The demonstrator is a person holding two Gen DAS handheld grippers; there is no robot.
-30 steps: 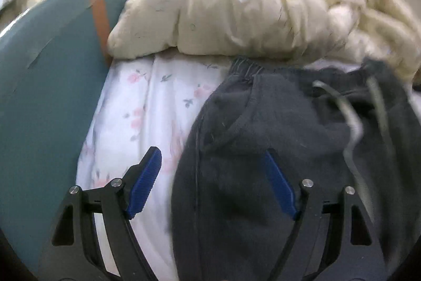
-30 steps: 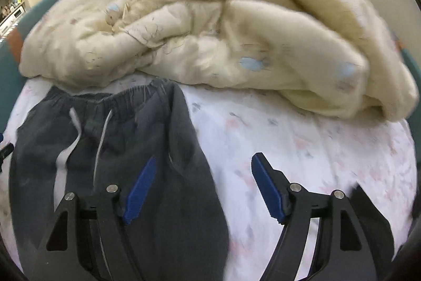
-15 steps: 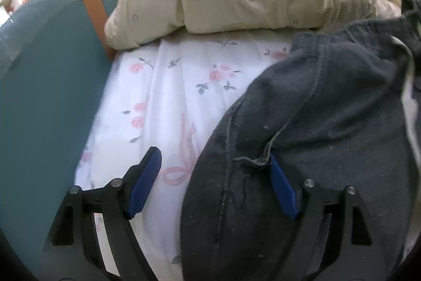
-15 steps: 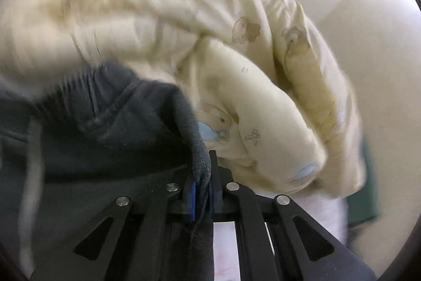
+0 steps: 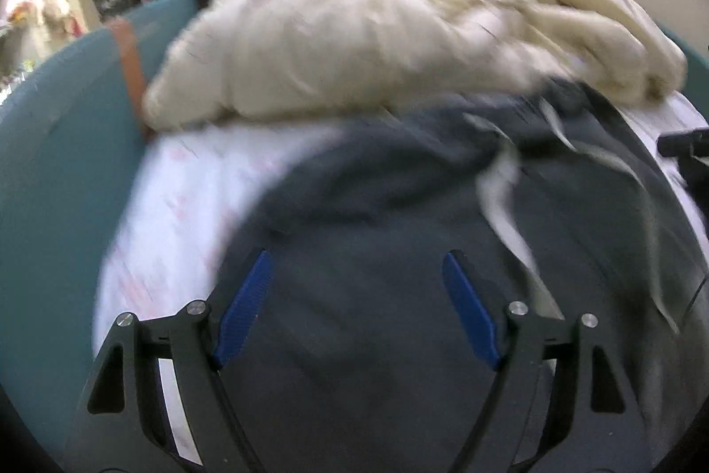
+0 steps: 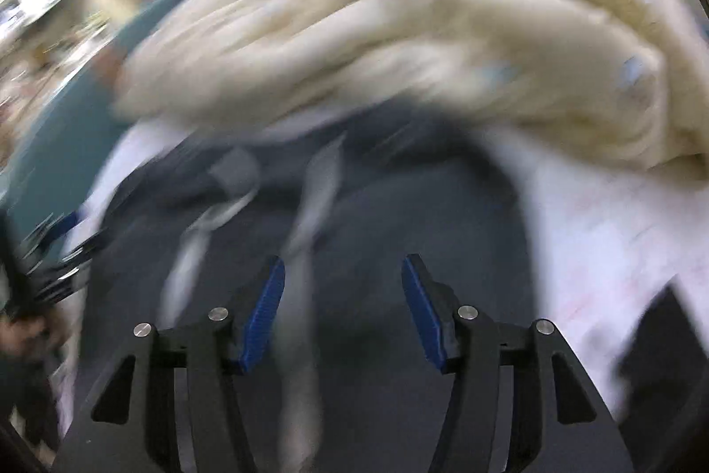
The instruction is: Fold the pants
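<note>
Dark grey pants [image 5: 376,216] with pale drawstrings [image 5: 509,207] lie on a white floral sheet [image 5: 177,198], waistband toward the far side. My left gripper [image 5: 356,287] is open and empty, its blue pads over the pants. In the right wrist view the pants [image 6: 376,216] and drawstrings [image 6: 310,207] are blurred by motion. My right gripper [image 6: 343,291] is open and empty above the pants. The right gripper also shows at the left wrist view's right edge [image 5: 684,145].
A bulky cream duvet [image 5: 399,29] is heaped just beyond the waistband; it also shows in the right wrist view [image 6: 421,21]. A teal padded bed edge [image 5: 57,162] with a brown strap [image 5: 128,65] runs along the left. Another dark fabric patch [image 6: 656,349] lies at the lower right.
My right gripper was shut on the waistband edge half a second ago; it has let go and opened. Both grippers have moved, and the pants now lie spread under them.
</note>
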